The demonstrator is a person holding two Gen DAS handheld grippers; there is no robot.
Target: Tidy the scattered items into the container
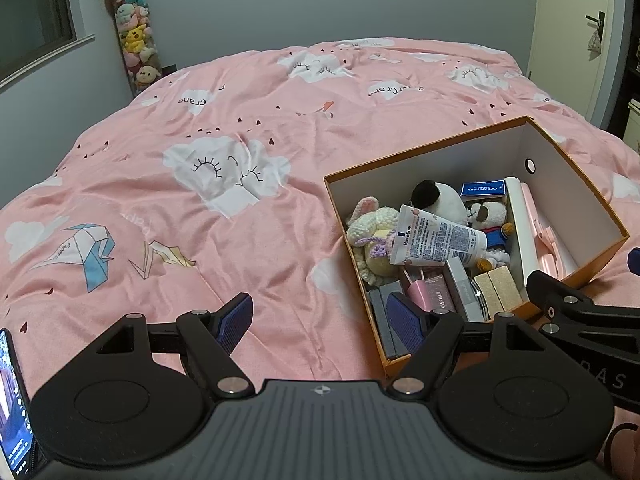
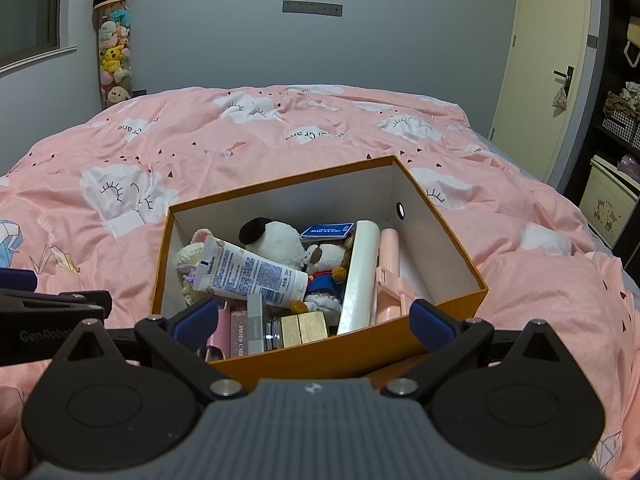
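An orange cardboard box (image 1: pixel 568 152) (image 2: pixel 452 248) with a white inside stands on the pink bed cover. It holds a Vaseline tube (image 1: pixel 436 240) (image 2: pixel 252 274), a panda plush (image 1: pixel 440 198) (image 2: pixel 276 242), a crocheted bunny (image 1: pixel 368 228), a small dog plush (image 2: pixel 328 260), a white roll (image 2: pixel 362 272), a pink item (image 2: pixel 390 264), a blue card (image 2: pixel 328 230) and several small boxes (image 2: pixel 304 328). My left gripper (image 1: pixel 324 322) is open and empty, low at the box's near left corner. My right gripper (image 2: pixel 314 326) is open and empty, just in front of the box's near wall.
The pink bed cover (image 1: pixel 240 100) stretches left and back of the box. A tall tube of plush toys (image 2: pixel 112 48) stands in the back left corner. A door (image 2: pixel 552 60) and shelves (image 2: pixel 620 120) are on the right. A phone (image 1: pixel 12 404) shows at the left edge.
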